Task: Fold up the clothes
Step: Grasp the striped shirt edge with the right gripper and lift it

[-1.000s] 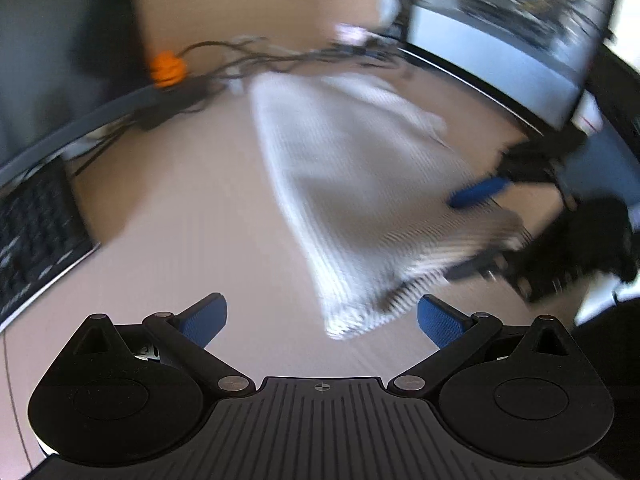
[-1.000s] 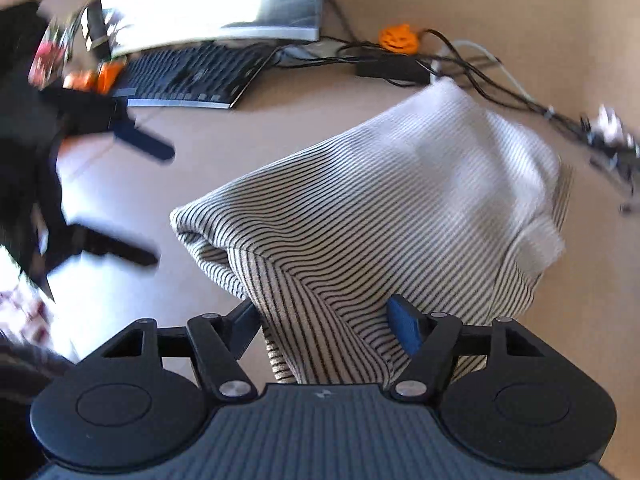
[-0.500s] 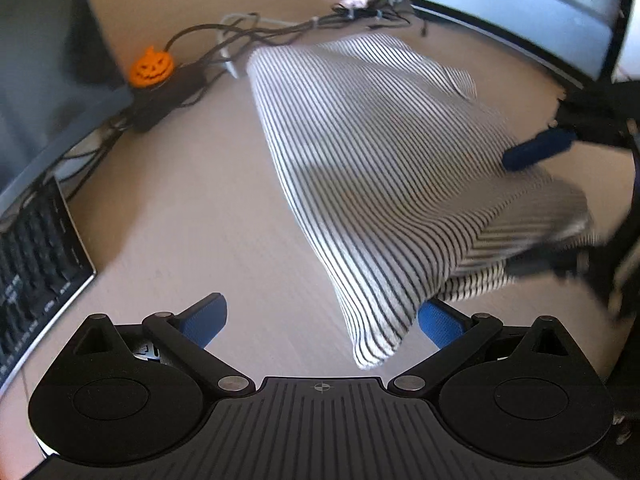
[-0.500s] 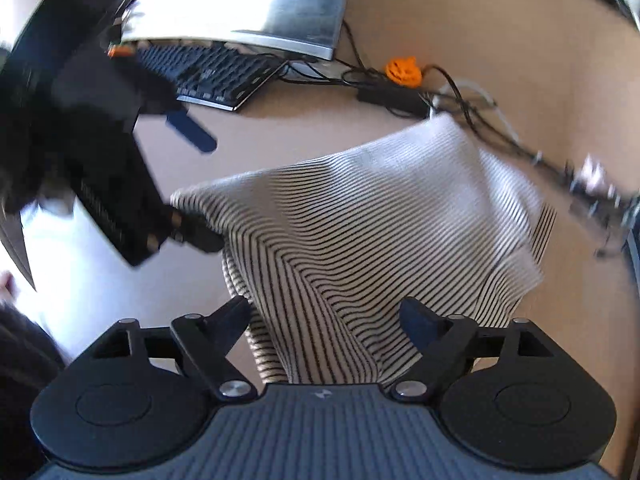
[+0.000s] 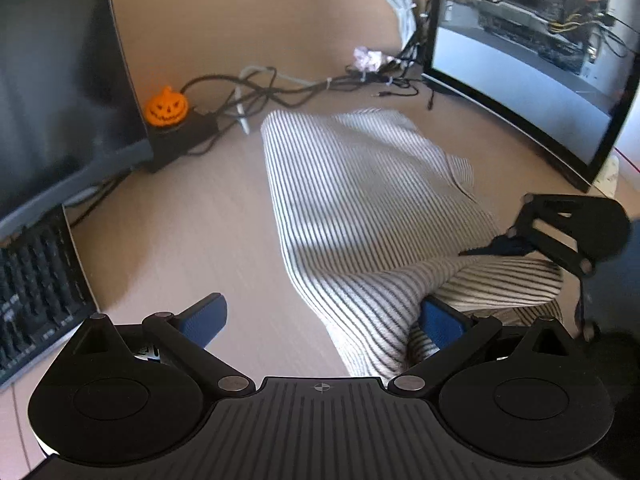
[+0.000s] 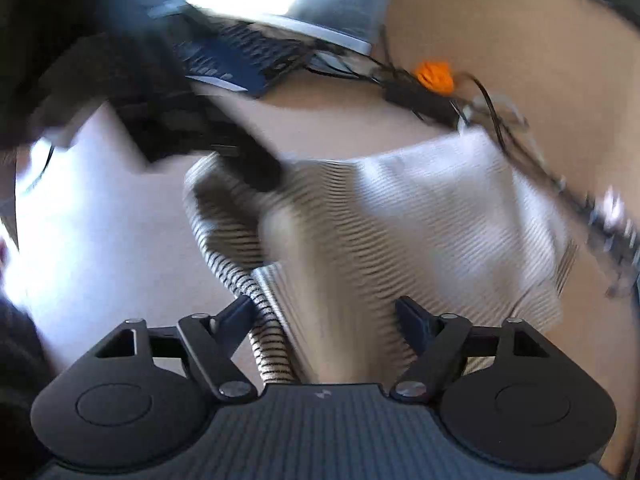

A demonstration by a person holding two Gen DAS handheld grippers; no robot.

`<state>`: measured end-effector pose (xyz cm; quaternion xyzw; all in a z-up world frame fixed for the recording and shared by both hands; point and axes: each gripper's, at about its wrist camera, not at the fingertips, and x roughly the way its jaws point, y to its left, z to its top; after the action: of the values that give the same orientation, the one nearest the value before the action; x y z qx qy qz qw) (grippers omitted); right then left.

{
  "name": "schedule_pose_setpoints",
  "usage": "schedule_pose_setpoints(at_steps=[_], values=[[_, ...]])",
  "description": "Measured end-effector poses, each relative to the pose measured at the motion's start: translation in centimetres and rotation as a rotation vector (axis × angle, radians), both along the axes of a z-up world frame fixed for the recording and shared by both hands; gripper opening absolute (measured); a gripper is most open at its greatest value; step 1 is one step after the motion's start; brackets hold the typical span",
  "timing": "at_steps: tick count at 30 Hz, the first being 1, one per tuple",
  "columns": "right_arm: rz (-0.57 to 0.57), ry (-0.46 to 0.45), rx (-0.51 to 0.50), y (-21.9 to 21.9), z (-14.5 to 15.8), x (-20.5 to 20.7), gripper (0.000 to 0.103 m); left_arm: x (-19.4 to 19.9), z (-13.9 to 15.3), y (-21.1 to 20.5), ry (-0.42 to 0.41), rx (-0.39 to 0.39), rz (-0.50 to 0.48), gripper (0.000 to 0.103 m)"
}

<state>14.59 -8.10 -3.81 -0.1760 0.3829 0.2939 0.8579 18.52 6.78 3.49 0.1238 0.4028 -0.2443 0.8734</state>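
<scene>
- Since the earlier frames the left gripper (image 5: 320,320) has closed in on the striped garment (image 5: 360,200): the near corner that lay ahead of its fingers now sits between them, against the right-hand pad. The right gripper (image 6: 324,312) has rolled, and its view is blurred.
- Left gripper: jaws spread wide, only one pad touching cloth, nothing pinched.
- Right gripper: jaws closing with bunched cloth between them; blur hides whether the pads press yet.
- The garment lies on the desk (image 5: 180,240) straight ahead of both tools, its long axis running away from the left gripper toward the cables (image 5: 280,88) and pumpkin figure (image 5: 166,106).
- The near edge lies closest to both grippers.
- No brand or writing is readable.
</scene>
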Motion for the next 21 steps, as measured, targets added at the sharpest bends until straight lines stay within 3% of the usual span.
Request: schedule_pose_setpoints(at_steps=[3,6,13,17,21], values=[[-0.057,0.088,0.102,-1.7,0.4,1.4,0.077,-1.0,1.0,1.7,0.014,-0.046,-0.046,0.103],[-0.079,0.129,0.15,-2.4,0.5,2.1,0.077,-1.9,0.6,2.8,0.026,-0.03,-0.08,0.103],[-0.084,0.155,0.173,-2.5,0.4,2.4,0.077,-3.0,-2.8,0.1,0.043,0.167,-0.165,0.103],[-0.059,0.093,0.11,-1.8,0.5,1.0,0.077,-2.4,-3.8,-1.2,-0.014,0.26,-0.144,0.103],[0.006,-0.049,0.013,-0.6,0.8,-1.6,0.079,-0.9,-2.7,-1.3,-0.041,0.228,-0.072,0.103]])
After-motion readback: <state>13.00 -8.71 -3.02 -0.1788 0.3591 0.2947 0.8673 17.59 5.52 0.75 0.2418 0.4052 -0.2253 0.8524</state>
